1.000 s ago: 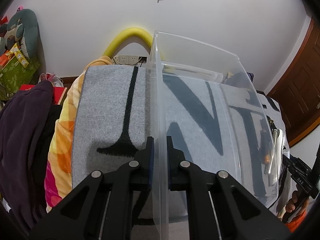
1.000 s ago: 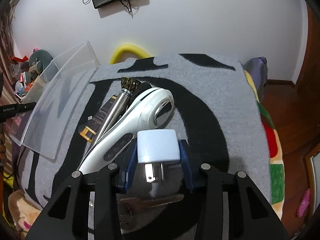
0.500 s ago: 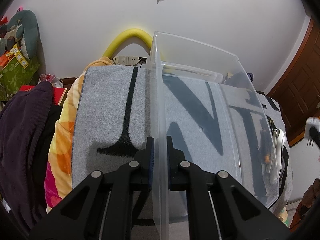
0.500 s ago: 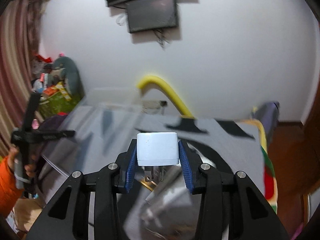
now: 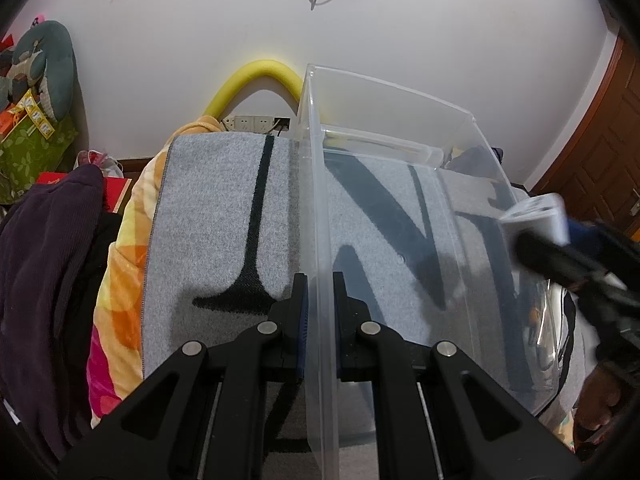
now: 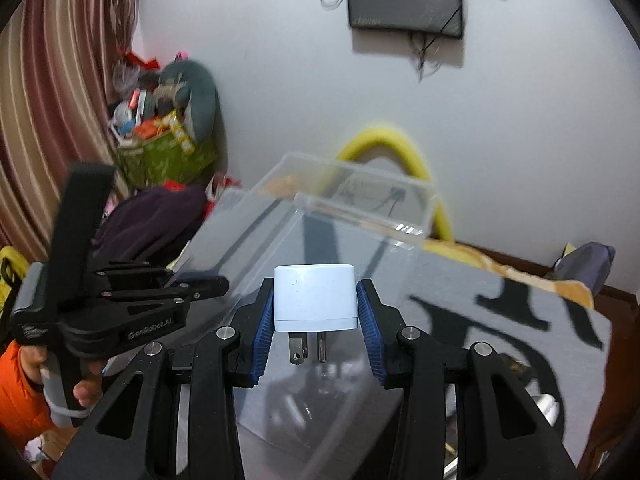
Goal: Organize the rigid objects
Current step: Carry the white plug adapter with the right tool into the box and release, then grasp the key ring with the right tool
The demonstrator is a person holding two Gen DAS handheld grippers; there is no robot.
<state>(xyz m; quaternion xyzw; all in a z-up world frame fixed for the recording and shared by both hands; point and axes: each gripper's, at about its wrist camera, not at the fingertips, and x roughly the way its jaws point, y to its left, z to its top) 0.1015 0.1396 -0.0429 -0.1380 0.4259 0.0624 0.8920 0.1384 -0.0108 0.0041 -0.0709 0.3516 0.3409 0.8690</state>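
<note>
The right gripper [image 6: 316, 320] is carrying a white plug adapter [image 6: 314, 298] over the near rim of a clear plastic bin [image 5: 392, 216], while the left gripper [image 5: 319, 308] is pinching the bin's side wall to steady it on a grey blanket [image 5: 224, 216] with black lettering.

The drop looks like the risky part. The adapter is hanging at the bin's edge rather than above its middle, so letting go here could be bouncing it off the rim and back onto the blanket. The bin is light and tilted up on one wall, so a knock from the right arm could be twisting it out of the left grip.

The right gripper's blue pads [image 6: 262, 332] are pressing both flanks of the adapter, parted only as wide as its body, metal prongs pointing back toward the camera. The left jaws are nearly shut, with just the thin transparent wall between them. In the left wrist view the adapter is showing blurred at the bin's far side. A yellow foam tube [image 5: 256, 80] is arching against the wall behind.
</note>
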